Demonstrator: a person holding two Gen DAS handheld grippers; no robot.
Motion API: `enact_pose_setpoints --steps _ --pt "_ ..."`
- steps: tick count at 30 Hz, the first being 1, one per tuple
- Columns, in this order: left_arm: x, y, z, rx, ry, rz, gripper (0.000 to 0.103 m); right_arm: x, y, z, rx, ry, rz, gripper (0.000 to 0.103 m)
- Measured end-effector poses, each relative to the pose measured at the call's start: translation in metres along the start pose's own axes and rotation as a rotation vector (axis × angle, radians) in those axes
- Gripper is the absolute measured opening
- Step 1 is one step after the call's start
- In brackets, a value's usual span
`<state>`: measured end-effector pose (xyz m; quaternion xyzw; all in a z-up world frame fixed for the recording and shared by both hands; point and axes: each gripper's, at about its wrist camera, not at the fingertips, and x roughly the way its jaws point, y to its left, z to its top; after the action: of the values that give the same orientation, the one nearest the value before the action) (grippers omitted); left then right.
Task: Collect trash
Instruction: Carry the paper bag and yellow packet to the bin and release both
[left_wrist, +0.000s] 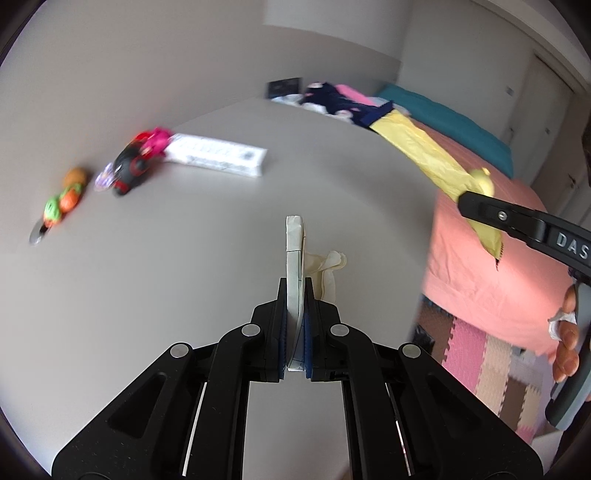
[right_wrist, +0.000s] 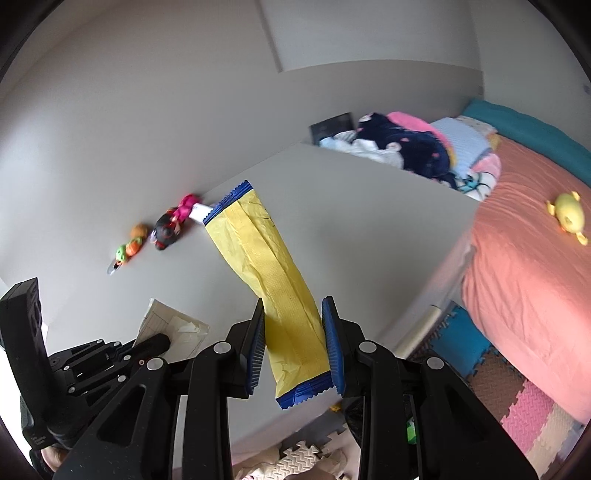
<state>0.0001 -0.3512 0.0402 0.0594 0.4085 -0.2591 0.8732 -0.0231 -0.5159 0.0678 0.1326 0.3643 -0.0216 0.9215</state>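
Note:
My left gripper (left_wrist: 295, 295) is shut on a white folded paper packet (left_wrist: 294, 258), held edge-up above the grey table (left_wrist: 184, 295). A pale latex glove (left_wrist: 327, 271) hangs beside the packet at the fingers. The packet and the left gripper also show in the right wrist view (right_wrist: 162, 321). My right gripper (right_wrist: 293, 332) is shut on a long yellow wrapper with blue ends (right_wrist: 269, 277), lifted above the table. In the left wrist view the wrapper (left_wrist: 424, 147) sticks out of the right gripper at the right.
Small toys (left_wrist: 129, 162), a white flat box (left_wrist: 218, 153) and orange-green toys (left_wrist: 62, 199) lie on the table's far left. A clothes pile (right_wrist: 399, 147) sits at the far edge. A pink bed (right_wrist: 524, 277) with a yellow toy (right_wrist: 567, 214) stands right; foam mats (right_wrist: 517, 406) cover the floor.

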Motion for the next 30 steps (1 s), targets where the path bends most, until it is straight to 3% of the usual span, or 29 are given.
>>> enact_pose_setpoints --steps 13,27,28,30 --pt "0.009 -0.12 -0.008 0.215 0.041 -0.105 0.006 -0.06 -0.094 -0.036 0.141 -0.056 -0.084 0.031" --pt "0.055 -0.186 -0.032 0.36 0.174 -0.165 0.006 -0.063 -0.174 -0.083 0.284 0.001 -0.153 0.031" --pt "0.058 -0.189 -0.033 0.367 0.175 -0.161 0.007 -0.059 -0.178 -0.086 0.293 0.01 -0.162 0.033" --pt "0.064 -0.193 -0.035 0.382 0.19 -0.149 0.028 -0.058 -0.183 -0.092 0.314 0.009 -0.186 0.057"
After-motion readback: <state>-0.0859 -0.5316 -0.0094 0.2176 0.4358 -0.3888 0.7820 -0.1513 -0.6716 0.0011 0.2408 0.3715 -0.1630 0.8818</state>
